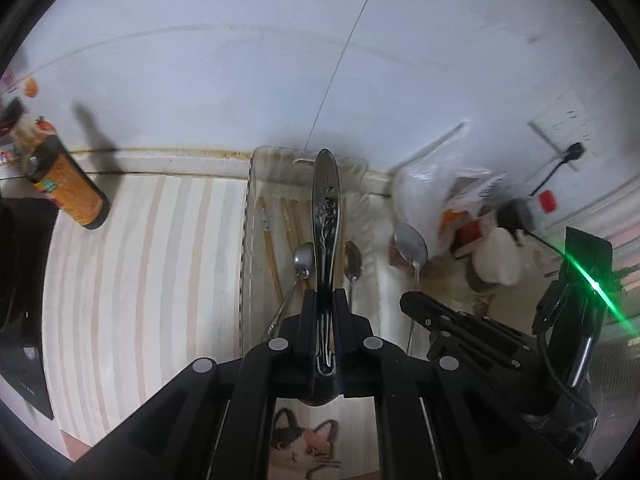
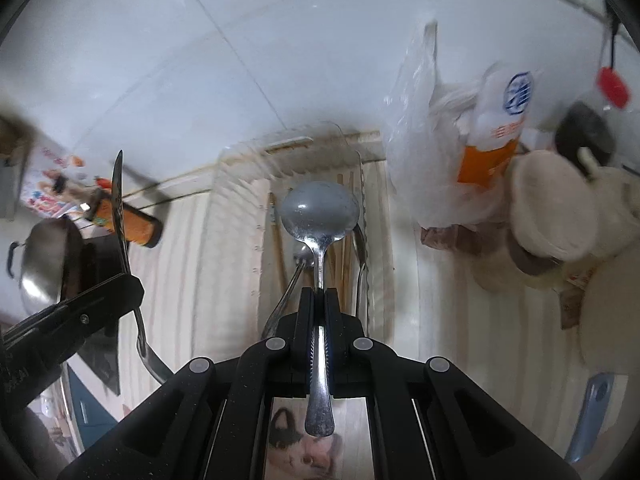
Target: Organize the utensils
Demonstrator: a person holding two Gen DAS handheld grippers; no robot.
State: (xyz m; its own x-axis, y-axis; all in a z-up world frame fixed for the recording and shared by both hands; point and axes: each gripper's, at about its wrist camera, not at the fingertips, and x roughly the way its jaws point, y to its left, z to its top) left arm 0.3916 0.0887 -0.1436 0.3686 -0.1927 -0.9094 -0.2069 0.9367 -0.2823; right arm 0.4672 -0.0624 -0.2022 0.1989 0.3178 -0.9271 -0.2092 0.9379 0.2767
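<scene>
My left gripper (image 1: 323, 300) is shut on a steel utensil with an embossed handle (image 1: 326, 216), handle end pointing away, held above a clear plastic tray (image 1: 250, 184). The tray holds two small spoons (image 1: 303, 260) and wooden chopsticks (image 1: 269, 240). My right gripper (image 2: 319, 298) is shut on a steel spoon (image 2: 319, 210), bowl forward, above the same tray (image 2: 240, 168). The right gripper (image 1: 416, 300) with its spoon (image 1: 410, 244) shows at the right of the left wrist view. The left gripper (image 2: 120, 280) with its utensil (image 2: 117, 200) shows at the left of the right wrist view.
An orange-labelled dark bottle (image 1: 66, 180) stands at the left on the striped counter (image 1: 140, 260). A black hob (image 1: 20, 280) and a steel pan (image 2: 44, 256) lie far left. Plastic bags and containers (image 2: 460, 152) crowd the right. A white tiled wall is behind.
</scene>
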